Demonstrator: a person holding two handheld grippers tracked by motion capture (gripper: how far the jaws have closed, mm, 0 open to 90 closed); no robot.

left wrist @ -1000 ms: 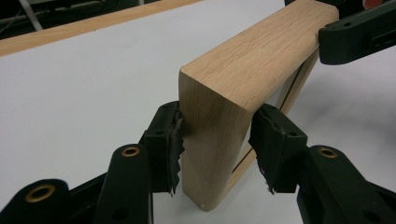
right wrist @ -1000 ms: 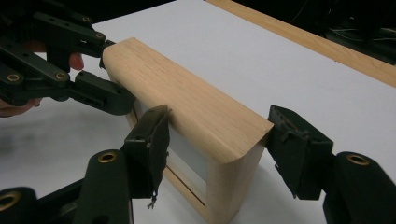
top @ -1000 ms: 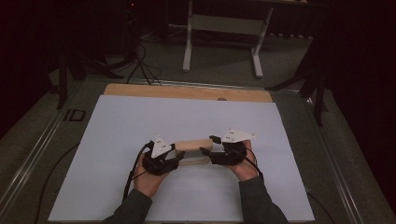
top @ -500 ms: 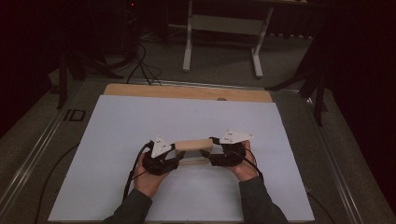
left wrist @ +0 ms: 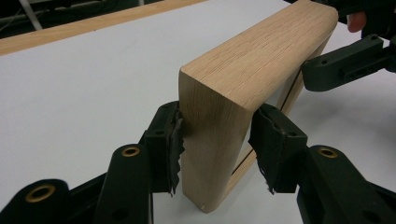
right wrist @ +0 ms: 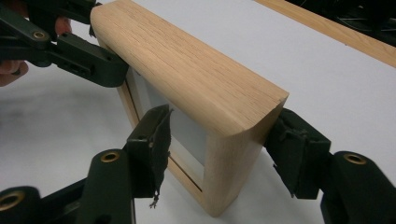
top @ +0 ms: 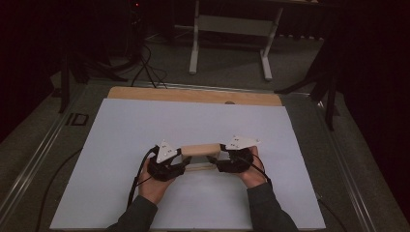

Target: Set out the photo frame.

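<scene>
Left gripper view says it best: the left gripper (left wrist: 215, 144) has both pads pressed on the near end of the wooden frame (left wrist: 261, 60), which stands on edge on the white table (left wrist: 70, 93). The frame's long axis runs straight out from those jaws toward the other hand, so each gripper sits at one end of it, equally close.

The right gripper (right wrist: 219, 149) straddles the opposite end. Its jaws have just been closing with the frame post between them. One pad touches the wood, but the other looks like it stands a bit off, so I'd call that a loose straddle and not a clamp. I'd guess whatever comes next (a lift or a turn) needs that second pad seated first, or the far end sags.
</scene>
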